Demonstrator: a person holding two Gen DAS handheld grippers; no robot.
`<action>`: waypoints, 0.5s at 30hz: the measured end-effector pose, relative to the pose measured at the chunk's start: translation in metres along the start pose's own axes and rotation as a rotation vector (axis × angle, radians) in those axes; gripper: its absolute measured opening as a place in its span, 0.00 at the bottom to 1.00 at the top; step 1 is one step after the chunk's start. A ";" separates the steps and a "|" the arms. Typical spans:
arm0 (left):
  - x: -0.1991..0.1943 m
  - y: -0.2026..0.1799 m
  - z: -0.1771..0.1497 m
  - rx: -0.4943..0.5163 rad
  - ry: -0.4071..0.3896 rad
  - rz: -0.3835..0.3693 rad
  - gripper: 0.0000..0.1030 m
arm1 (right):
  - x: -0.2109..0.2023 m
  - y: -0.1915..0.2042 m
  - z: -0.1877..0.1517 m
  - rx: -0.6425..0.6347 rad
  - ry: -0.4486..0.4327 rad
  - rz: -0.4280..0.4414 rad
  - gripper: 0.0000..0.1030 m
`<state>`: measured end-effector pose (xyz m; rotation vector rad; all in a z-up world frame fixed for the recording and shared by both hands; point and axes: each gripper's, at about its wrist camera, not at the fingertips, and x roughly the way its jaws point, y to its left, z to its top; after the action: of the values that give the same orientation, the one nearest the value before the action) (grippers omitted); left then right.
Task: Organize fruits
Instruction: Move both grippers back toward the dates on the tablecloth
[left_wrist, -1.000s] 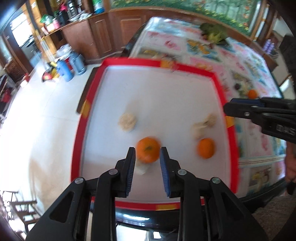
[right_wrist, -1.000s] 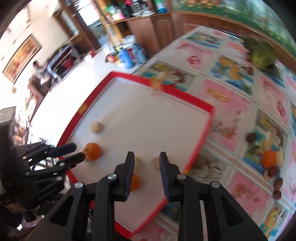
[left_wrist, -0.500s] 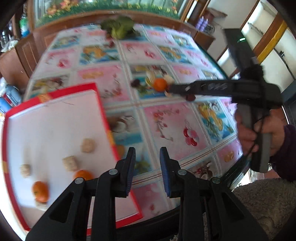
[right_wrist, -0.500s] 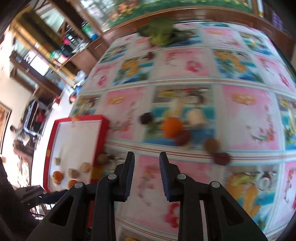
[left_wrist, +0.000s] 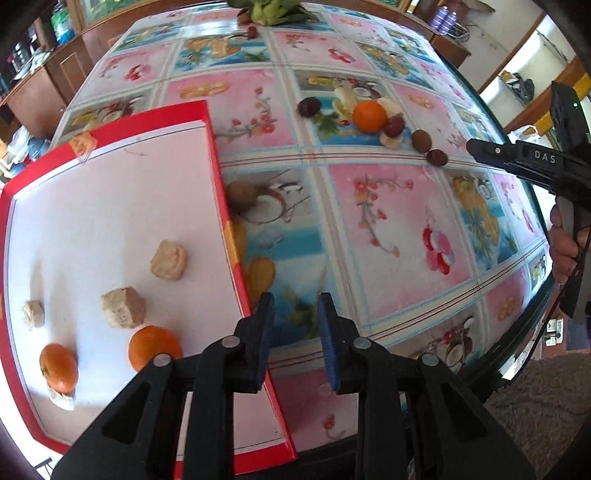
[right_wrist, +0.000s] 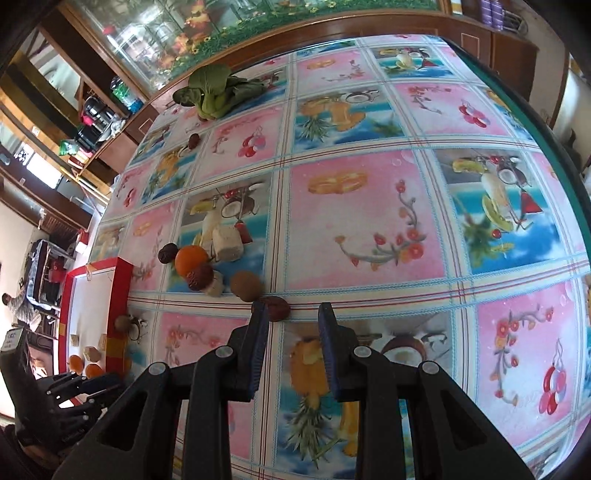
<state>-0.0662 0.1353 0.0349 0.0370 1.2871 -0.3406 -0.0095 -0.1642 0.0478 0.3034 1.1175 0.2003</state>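
Right gripper (right_wrist: 290, 325), nearly closed and empty, hovers over the fruit-print worktop (right_wrist: 369, 229); a dark red wrinkled date (right_wrist: 276, 307) lies just beyond its left fingertip, its long axis crosswise. Left gripper (left_wrist: 295, 325), likewise closed and empty, sits farther off by the red-rimmed white tray (left_wrist: 218, 177).

The left gripper (left_wrist: 293, 328) points steeply downward, its two black arms converging on blue-padded fingers (left_wrist: 265, 332) that stand nearly closed, a narrow gap between them and nothing held. The right gripper (right_wrist: 290, 334) is tilted down too, jaws equally close together and empty. From the left wrist camera, the right gripper's black body reaches in from the right edge, a hand (left_wrist: 565, 247) wrapped around its grip, with what may be a dark cable trailing below. The right wrist camera catches the left gripper low at the left edge.
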 end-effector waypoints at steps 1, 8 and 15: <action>-0.001 0.001 -0.002 0.002 0.000 0.009 0.26 | 0.001 0.001 0.001 -0.012 0.004 0.008 0.26; -0.005 0.012 -0.006 -0.043 0.007 0.027 0.26 | 0.025 0.012 0.005 -0.107 0.064 -0.010 0.42; -0.011 0.000 0.027 -0.055 -0.077 0.052 0.26 | 0.041 0.020 0.008 -0.176 0.099 -0.070 0.42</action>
<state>-0.0435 0.1323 0.0531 0.0101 1.2161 -0.2593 0.0149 -0.1340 0.0224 0.0985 1.1975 0.2520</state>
